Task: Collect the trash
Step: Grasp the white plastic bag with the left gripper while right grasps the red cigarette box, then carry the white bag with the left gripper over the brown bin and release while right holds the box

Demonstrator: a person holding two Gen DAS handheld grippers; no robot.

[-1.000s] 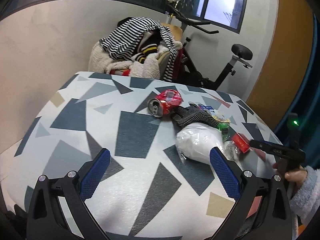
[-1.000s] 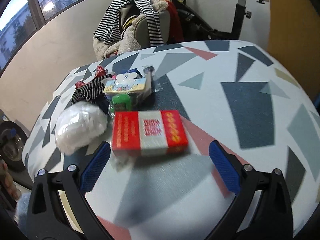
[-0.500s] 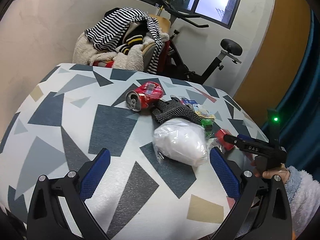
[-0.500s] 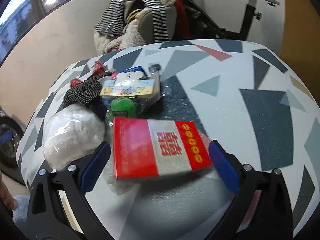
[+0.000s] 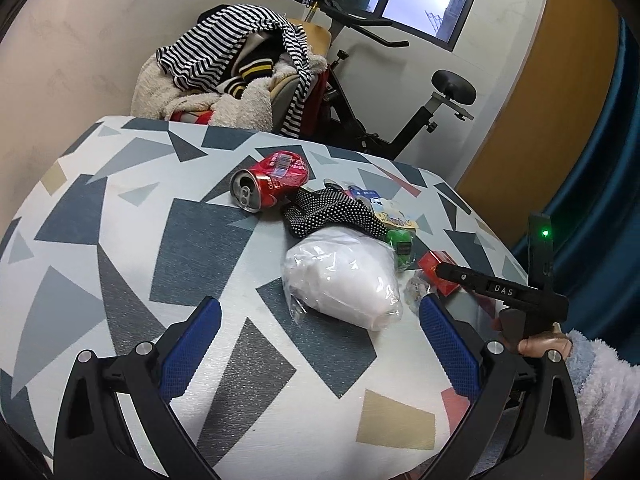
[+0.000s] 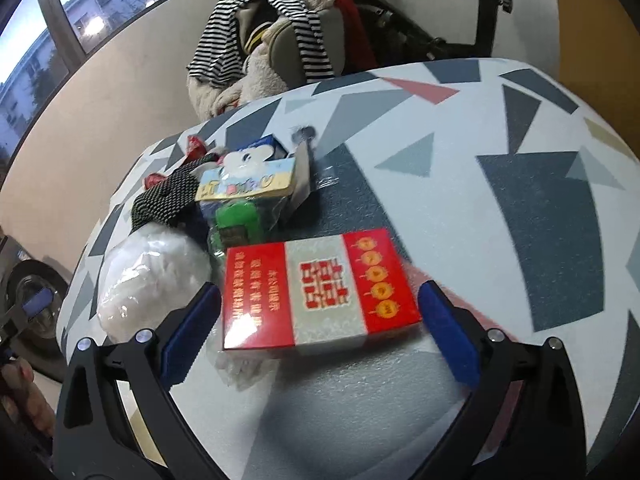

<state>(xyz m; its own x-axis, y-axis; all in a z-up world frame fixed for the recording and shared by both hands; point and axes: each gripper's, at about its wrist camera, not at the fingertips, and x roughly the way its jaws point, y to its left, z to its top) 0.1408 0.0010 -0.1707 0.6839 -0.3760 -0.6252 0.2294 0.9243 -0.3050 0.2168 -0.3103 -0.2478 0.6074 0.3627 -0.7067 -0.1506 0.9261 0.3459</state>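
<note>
Flat red-and-silver cardboard box (image 6: pixel 320 292) lies between spread fingers of right gripper (image 6: pixel 320 324), long axis crosswise, jaw to jaw. Left gripper (image 5: pixel 320 340) released, farther off.

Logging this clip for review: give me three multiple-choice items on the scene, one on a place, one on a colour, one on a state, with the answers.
1. Where does the red and silver box lie?
A. between the fingers of the right claw
B. on the chair
C. under the can

2. What colour is the crushed can?
A. green
B. red
C. blue

3. How does the left claw stand?
A. shut on the white plastic bag
B. shut on the can
C. open, holding nothing

Answers:
1 A: in the right wrist view the box sits on the patterned table in the gap between the two blue pads.
2 B: in the left wrist view its body is red, its silver top facing the camera.
3 C: its blue pads stand wide apart, short of the white plastic bag.
</note>
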